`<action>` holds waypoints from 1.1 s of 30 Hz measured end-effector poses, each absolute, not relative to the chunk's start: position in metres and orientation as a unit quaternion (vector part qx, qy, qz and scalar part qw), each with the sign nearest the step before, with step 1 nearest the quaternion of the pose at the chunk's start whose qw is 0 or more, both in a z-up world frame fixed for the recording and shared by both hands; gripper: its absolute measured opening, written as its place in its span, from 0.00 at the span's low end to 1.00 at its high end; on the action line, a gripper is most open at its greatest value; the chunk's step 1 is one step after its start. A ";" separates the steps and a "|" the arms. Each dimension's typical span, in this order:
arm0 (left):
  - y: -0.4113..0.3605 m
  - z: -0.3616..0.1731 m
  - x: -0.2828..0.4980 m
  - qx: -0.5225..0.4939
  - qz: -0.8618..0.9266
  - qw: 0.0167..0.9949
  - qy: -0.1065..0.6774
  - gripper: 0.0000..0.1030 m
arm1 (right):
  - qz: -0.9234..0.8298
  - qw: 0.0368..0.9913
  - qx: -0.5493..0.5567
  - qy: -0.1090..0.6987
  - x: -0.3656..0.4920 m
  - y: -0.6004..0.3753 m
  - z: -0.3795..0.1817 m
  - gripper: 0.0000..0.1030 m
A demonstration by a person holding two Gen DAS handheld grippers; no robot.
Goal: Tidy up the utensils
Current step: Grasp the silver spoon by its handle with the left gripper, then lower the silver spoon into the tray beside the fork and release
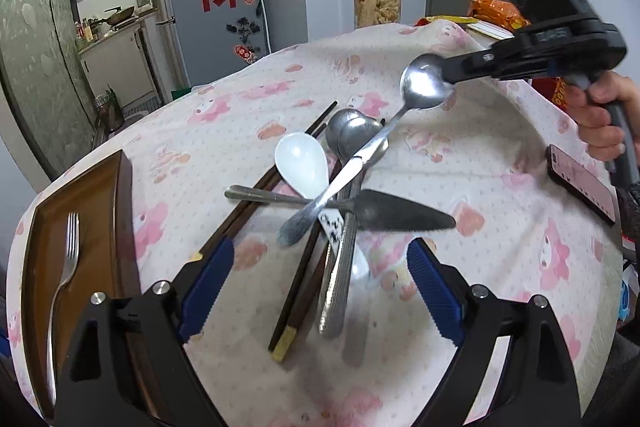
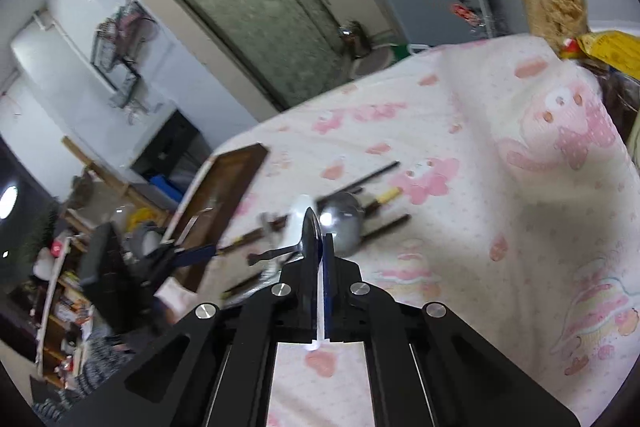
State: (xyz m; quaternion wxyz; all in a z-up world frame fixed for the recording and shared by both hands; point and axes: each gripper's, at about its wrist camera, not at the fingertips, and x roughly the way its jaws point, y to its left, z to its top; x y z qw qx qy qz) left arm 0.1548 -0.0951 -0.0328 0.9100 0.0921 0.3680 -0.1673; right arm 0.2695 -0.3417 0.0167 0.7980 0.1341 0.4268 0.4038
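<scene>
The right gripper (image 1: pixel 452 69) pinched a steel spoon (image 1: pixel 424 85) by its bowl, the handle slanting down toward the utensil pile (image 1: pixel 344 187). The wooden tray (image 1: pixel 100 227) with its fork (image 1: pixel 66 267) lay far left, nearer the wide-open, empty left gripper (image 1: pixel 320 267).

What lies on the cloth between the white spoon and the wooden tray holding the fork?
In the left wrist view, dark chopsticks cross beside the white spoon; beyond them only bare patterned cloth reaches the wooden tray.
</scene>
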 end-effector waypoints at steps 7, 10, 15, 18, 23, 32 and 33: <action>-0.089 -0.036 0.173 0.066 -0.179 0.903 0.385 0.35 | 0.419 0.795 0.123 0.421 0.263 -0.334 0.027 0.02; -0.087 -0.040 0.172 0.072 -0.183 0.898 0.394 0.26 | 0.426 0.789 0.131 0.423 0.264 -0.330 0.027 0.02; -0.075 -0.036 0.161 0.062 -0.185 0.902 0.384 0.25 | 0.429 0.788 0.130 0.422 0.264 -0.319 0.030 0.01; -0.067 -0.031 0.153 0.062 -0.181 0.905 0.381 0.24 | 0.433 0.786 0.126 0.422 0.264 -0.307 0.033 0.01; -0.042 -0.022 0.139 0.060 -0.160 0.911 0.375 0.23 | 0.448 0.779 0.113 0.424 0.264 -0.275 0.039 0.01; 0.037 -0.014 0.114 0.044 -0.085 0.920 0.380 0.23 | 0.492 0.744 0.087 0.443 0.277 -0.167 0.036 0.01; 0.050 -0.015 0.111 0.040 -0.073 0.920 0.383 0.23 | 0.496 0.739 0.085 0.448 0.279 -0.152 0.032 0.01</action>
